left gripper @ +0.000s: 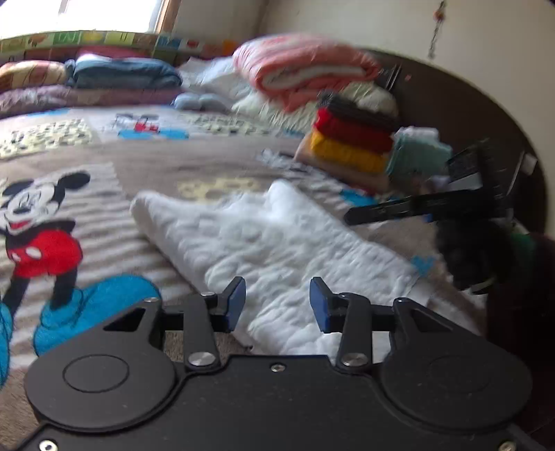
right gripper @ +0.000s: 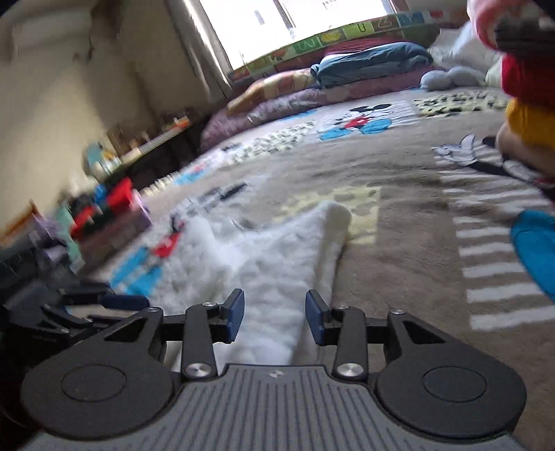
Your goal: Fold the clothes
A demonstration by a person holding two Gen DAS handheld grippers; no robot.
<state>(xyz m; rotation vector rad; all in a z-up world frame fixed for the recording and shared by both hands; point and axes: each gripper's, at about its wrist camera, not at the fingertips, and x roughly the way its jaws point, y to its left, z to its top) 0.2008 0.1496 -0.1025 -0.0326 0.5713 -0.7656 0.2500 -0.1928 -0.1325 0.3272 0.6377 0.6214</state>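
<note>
A rumpled white fleecy garment [left gripper: 277, 243] lies mid-frame on a grey cartoon-mouse bedspread [left gripper: 156, 156]; left gripper [left gripper: 277, 301] and right gripper [right gripper: 274, 317] hover over it, jaws apart, empty; folded clothes stack [left gripper: 350, 142] upper right.

Window [right gripper: 295, 24] glare, motion blur throughout

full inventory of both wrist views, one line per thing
white garment: 1, white, spread on the blanket, in front of both grippers
cartoon blanket: 1, grey-brown with mouse prints, covers the bed
folded stack: 1 pile, dark, red, yellow and beige layers, far right of left view
rolled blanket: 1, coral and white, behind the stack
pillows: several, blue, purple and patterned, along the window side
left gripper: 1, black with blue pads, open over the garment
right gripper: 1, black with blue pads, open over the garment
</note>
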